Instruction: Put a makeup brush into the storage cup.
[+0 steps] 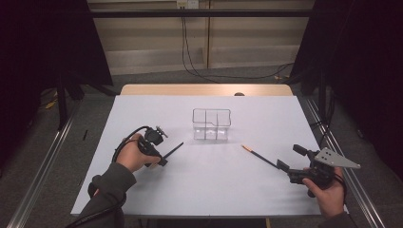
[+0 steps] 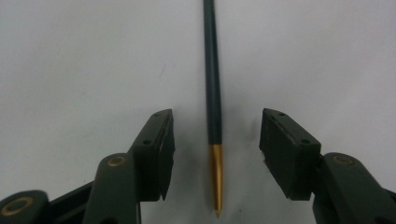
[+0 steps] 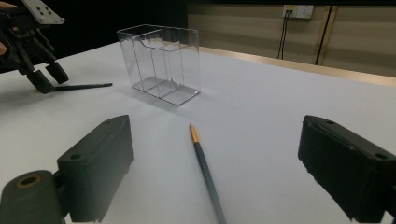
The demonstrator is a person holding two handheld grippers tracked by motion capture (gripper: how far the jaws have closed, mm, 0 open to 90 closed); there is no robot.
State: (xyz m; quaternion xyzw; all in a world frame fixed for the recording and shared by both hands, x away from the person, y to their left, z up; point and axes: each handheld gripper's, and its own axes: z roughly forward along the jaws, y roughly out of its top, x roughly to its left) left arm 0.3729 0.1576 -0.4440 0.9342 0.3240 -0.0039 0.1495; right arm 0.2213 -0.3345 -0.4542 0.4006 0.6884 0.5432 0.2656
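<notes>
My left gripper [image 2: 215,154] half open astride a dark pencil [image 2: 212,84] left of the clear organiser [image 1: 212,124], pads not touching, my right gripper [image 3: 215,172] wide open, empty, second pencil [image 3: 205,172] right of organiser

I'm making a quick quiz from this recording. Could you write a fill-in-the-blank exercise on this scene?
1. The number of pencils on the table is ____.
2. The clear organizer holds ____ pencils.
3. The left gripper straddles a pencil whose tip is coloured ____.
4. The right gripper has its jaws ____.

Missing words: two; no; gold; open
</notes>
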